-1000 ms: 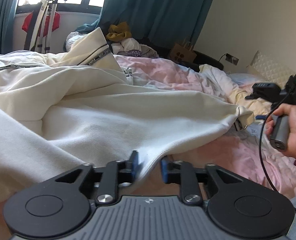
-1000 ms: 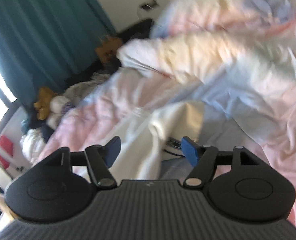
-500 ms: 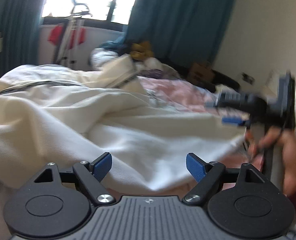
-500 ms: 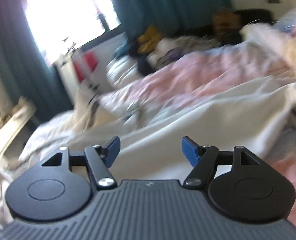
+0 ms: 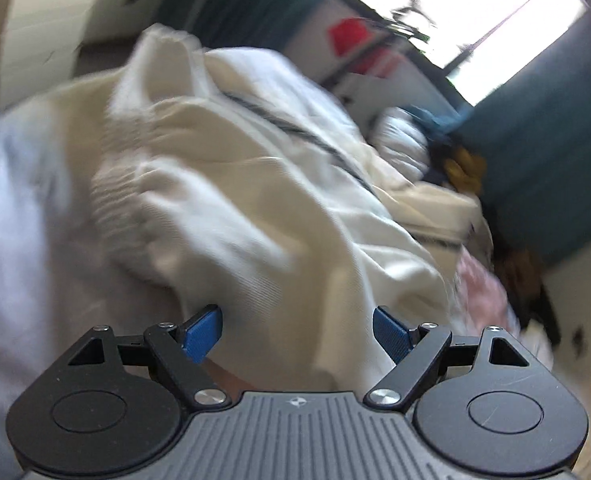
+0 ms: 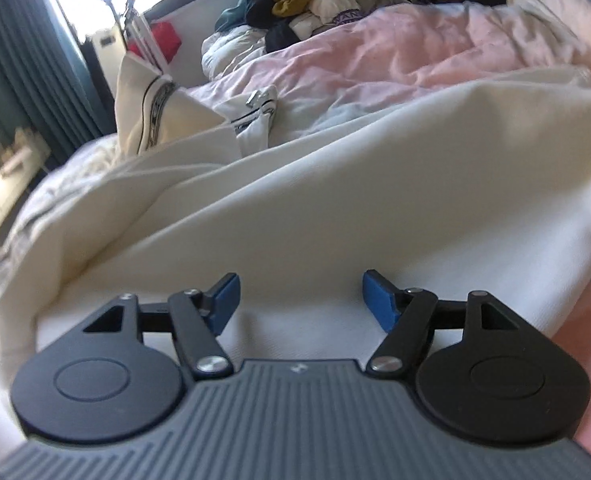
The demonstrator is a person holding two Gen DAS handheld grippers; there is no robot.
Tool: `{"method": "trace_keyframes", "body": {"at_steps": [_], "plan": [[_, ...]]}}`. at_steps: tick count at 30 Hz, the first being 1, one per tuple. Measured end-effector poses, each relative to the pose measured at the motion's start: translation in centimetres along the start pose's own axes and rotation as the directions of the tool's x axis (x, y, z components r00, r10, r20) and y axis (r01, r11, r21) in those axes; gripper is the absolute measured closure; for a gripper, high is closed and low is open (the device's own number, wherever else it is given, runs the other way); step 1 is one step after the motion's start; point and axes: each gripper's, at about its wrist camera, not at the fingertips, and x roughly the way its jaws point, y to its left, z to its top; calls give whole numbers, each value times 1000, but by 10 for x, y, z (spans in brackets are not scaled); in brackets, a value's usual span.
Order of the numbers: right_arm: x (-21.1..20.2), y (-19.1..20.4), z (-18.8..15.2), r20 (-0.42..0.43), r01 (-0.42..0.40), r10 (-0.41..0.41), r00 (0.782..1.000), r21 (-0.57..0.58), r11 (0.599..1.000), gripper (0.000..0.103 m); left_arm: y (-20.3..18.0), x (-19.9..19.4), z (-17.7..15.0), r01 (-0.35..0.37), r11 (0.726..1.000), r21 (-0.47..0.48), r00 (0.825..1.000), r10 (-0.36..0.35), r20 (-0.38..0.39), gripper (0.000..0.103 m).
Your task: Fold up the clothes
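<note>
Left gripper [image 5: 297,330] apart, cream garment [image 5: 255,208] bunched ahead, nothing pinched. Right gripper [image 6: 299,300] apart over its smooth spread; pink duvet [image 6: 395,52] beyond.

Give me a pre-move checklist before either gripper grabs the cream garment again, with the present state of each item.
1. Left gripper free of cloth: ok, its jaws stand wide with nothing pinched.
2. Right gripper free of cloth: ok, jaws apart, hovering over the cream garment.
3. Garment spread flat on the pink duvet: not ok, it lies in long ridges and folds.
4. Ribbed cuff located: ok, it shows ahead of the left gripper.
5. Left wrist view sharp enough to aim: not ok, it is motion-blurred.
6. Zip end closed: cannot tell.
</note>
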Motion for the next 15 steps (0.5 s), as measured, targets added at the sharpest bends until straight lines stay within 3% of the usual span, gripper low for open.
{"method": "trace_keyframes", "body": {"at_steps": [4, 8, 15], "plan": [[-2, -3, 1, 4, -8, 8, 1000, 11, 1000, 32, 19, 3, 14, 13, 991, -134, 1000, -15, -13, 19], [-4, -19, 6, 12, -62, 61, 998, 122, 991, 34, 32, 3, 21, -10, 977, -211, 1000, 5, -23, 19], [-10, -36, 9, 17, -96, 95, 995, 245, 965, 34, 60, -5, 19, 3, 917, -399, 1000, -9, -13, 19]]}}
